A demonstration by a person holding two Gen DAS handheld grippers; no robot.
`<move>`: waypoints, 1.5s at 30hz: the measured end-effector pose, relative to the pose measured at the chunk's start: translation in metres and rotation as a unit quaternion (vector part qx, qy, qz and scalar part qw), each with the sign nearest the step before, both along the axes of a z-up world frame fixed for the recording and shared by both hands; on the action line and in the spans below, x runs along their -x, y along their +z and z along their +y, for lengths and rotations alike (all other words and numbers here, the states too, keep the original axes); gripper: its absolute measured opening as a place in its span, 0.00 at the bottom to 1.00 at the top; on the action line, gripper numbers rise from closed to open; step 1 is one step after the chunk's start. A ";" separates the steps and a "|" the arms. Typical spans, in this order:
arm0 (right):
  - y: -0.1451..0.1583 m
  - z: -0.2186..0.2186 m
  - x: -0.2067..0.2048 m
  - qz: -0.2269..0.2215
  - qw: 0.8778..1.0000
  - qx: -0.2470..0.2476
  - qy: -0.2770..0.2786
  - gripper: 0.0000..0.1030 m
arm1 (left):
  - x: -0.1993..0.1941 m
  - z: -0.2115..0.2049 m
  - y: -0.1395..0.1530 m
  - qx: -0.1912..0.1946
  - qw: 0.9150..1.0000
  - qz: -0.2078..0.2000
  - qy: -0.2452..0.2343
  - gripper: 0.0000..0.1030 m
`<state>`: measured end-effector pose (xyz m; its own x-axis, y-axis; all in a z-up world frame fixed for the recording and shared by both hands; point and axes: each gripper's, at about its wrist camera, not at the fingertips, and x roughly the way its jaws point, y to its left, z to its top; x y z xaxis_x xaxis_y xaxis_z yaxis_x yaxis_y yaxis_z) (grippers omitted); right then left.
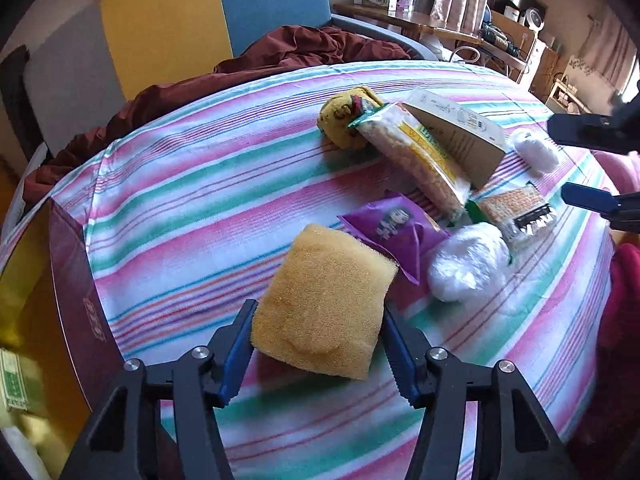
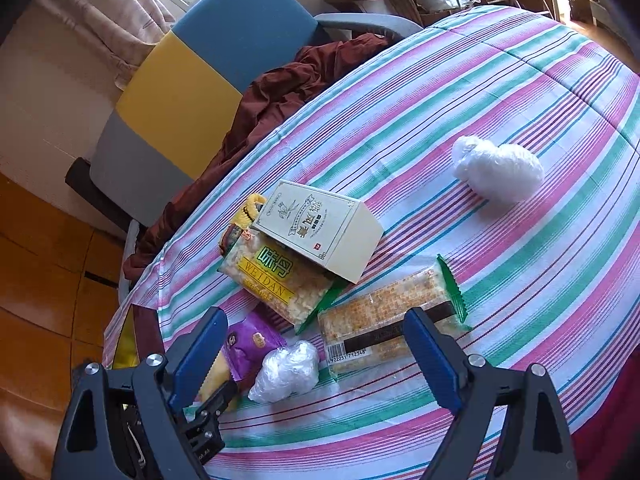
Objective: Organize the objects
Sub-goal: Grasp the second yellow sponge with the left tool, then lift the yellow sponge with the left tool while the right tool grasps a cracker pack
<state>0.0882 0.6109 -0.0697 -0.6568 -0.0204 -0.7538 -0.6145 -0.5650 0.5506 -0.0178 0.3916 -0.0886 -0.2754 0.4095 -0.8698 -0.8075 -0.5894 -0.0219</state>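
A yellow sponge (image 1: 324, 300) sits between the blue pads of my left gripper (image 1: 319, 310), which press on both its sides; it casts a shadow on the striped tablecloth (image 1: 192, 184). Just beyond it lie a purple snack packet (image 1: 396, 232) and a crumpled white plastic ball (image 1: 468, 264). My right gripper (image 2: 316, 316) hovers open above the ball (image 2: 286, 370) and a barcoded cracker packet (image 2: 388, 320), holding nothing. In the left wrist view the right gripper (image 1: 576, 164) shows at the right edge.
A cream box (image 2: 320, 228) leans on a WEIDAN rice-cracker packet (image 2: 276, 280), with a yellow cloth (image 1: 348, 120) behind. A second white plastic ball (image 2: 496, 172) lies apart. An open maroon box (image 1: 72, 280) stands at the table's left edge. A chair with dark red fabric (image 1: 280, 52) is behind.
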 end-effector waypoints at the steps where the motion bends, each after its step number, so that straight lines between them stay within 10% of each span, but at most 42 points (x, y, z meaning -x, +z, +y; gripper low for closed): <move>1: 0.000 0.001 0.000 0.000 1.000 0.000 -0.002 0.89 | -0.006 -0.005 0.001 -0.006 1.000 -0.006 0.000 0.58; 9: -0.004 0.008 -0.006 -0.006 1.000 0.010 -0.023 0.89 | -0.075 -0.051 -0.001 -0.028 0.999 0.021 -0.014 0.57; 18: -0.012 0.006 -0.005 -0.040 0.999 0.005 -0.025 0.89 | -0.061 -0.053 -0.008 -0.045 0.999 -0.012 -0.008 0.57; 33: -0.036 0.002 0.085 -0.178 0.965 -0.103 0.160 0.89 | -0.063 -0.061 0.000 -0.072 0.997 -0.022 -0.021 0.66; 45: -0.048 0.003 0.017 -0.186 0.967 0.026 0.169 0.89 | -0.053 -0.063 -0.005 -0.081 0.996 -0.044 -0.008 0.66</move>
